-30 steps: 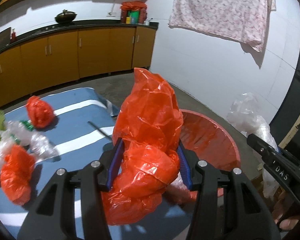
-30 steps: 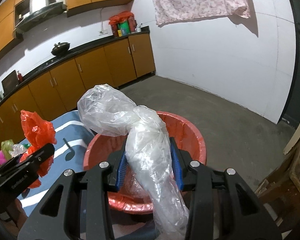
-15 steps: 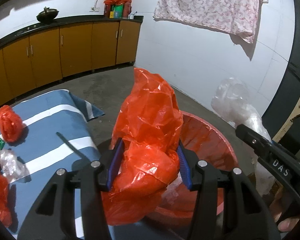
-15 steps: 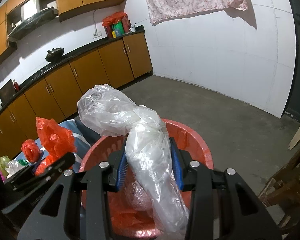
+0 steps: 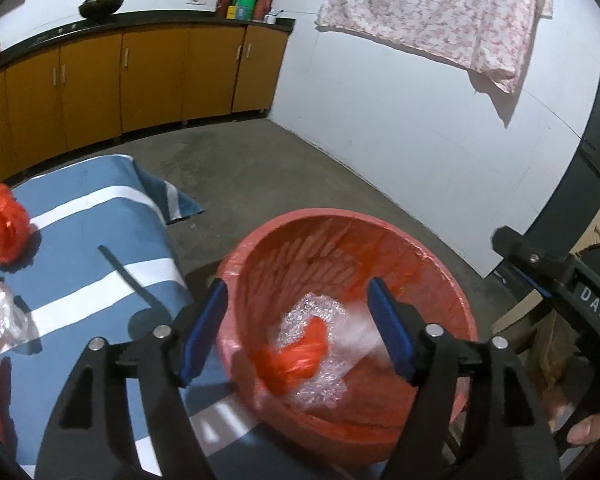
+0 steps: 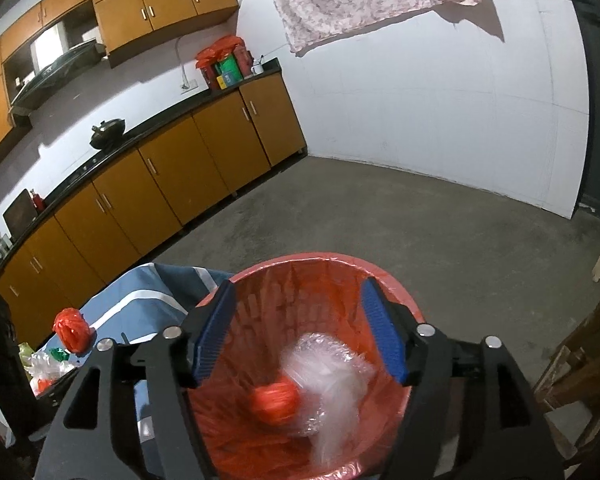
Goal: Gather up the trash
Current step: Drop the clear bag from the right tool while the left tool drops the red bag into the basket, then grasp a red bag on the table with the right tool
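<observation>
Landmark: red basket [image 5: 440,264], round, slatted plastic wall, lined with thin orange film, beside the tabletop [image 5: 100,280].

Surroundings: the tabletop, left of the basket, carried a blue cloth with white stripes; on it lay a crumpled orange bag [image 5: 4,224] at the far-left edge and a clear plastic wad [image 5: 0,316] nearer the camera. Beyond the basket ran bare concrete floor, orange-brown cabinets [image 5: 140,76] and a white wall with a hanging floral cloth [image 5: 432,8]. Nothing stood between either tool and the basket mouth.

Left tool [image 5: 300,328]: poised above the basket's near rim, blue ribbed pads spread wide, gripping nothing.

Right tool [image 6: 296,332]: directly over the basket, pointing down into it, pads likewise parted and empty.

Trash: inside the basket, an orange bag [image 5: 296,356], motion-blurred, against a clear bag [image 6: 332,380] and bubble wrap [image 5: 320,316].
</observation>
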A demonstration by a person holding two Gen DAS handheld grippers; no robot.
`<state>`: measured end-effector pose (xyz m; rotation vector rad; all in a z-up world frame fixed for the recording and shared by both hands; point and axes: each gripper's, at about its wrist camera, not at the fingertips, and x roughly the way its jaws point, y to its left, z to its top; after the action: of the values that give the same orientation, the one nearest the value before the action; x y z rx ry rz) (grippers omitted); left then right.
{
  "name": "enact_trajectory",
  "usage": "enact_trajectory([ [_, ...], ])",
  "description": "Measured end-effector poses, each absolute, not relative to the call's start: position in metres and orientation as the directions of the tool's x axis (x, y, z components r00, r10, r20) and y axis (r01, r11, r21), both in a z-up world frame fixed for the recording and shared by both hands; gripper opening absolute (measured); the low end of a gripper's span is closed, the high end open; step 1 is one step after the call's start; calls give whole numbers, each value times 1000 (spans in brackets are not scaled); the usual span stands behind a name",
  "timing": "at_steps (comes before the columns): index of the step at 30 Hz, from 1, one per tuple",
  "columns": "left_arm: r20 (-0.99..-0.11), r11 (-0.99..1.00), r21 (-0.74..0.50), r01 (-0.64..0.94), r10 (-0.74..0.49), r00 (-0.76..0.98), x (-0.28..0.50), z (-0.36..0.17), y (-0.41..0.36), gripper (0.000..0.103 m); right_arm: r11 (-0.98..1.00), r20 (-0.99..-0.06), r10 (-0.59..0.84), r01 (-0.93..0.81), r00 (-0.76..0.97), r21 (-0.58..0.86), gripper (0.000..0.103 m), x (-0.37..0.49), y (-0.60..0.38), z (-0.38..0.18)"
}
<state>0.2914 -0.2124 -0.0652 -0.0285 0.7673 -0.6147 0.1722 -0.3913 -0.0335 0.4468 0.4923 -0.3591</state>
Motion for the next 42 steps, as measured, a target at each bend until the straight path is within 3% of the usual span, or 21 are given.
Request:
enact_trajectory([
  [3,-632,851,-229,474,-500,592,288,-61,-197,83,844,-509,-277,460,815,278,93,165,-386,-31],
  [7,-627,890,-183,417,-432,648,279,-54,-178,92,848,-474,-347,486,810,209,101,157,-378,-26],
  [14,-601,936,-30,351,-297,742,244,-49,-139,99,895,-462,-363,440,809,68,101,160,-345,-26],
  [19,-579,963,39,268,-197,791,219,-47,-94,99,925,-465,-305,374,831,61,101,168,-317,-21],
  [29,-571,999,25,-33,41,820,182,-45,52,99,994,-490,-43,86,871,66,101,190,-204,-16],
  [35,-574,968,7,-251,209,792,155,-48,143,99,985,-559,171,-147,811,88,101,210,-110,-29],
  [42,-587,927,-72,-368,259,767,131,-49,197,99,968,-624,244,-222,742,115,101,230,-29,-50],
])
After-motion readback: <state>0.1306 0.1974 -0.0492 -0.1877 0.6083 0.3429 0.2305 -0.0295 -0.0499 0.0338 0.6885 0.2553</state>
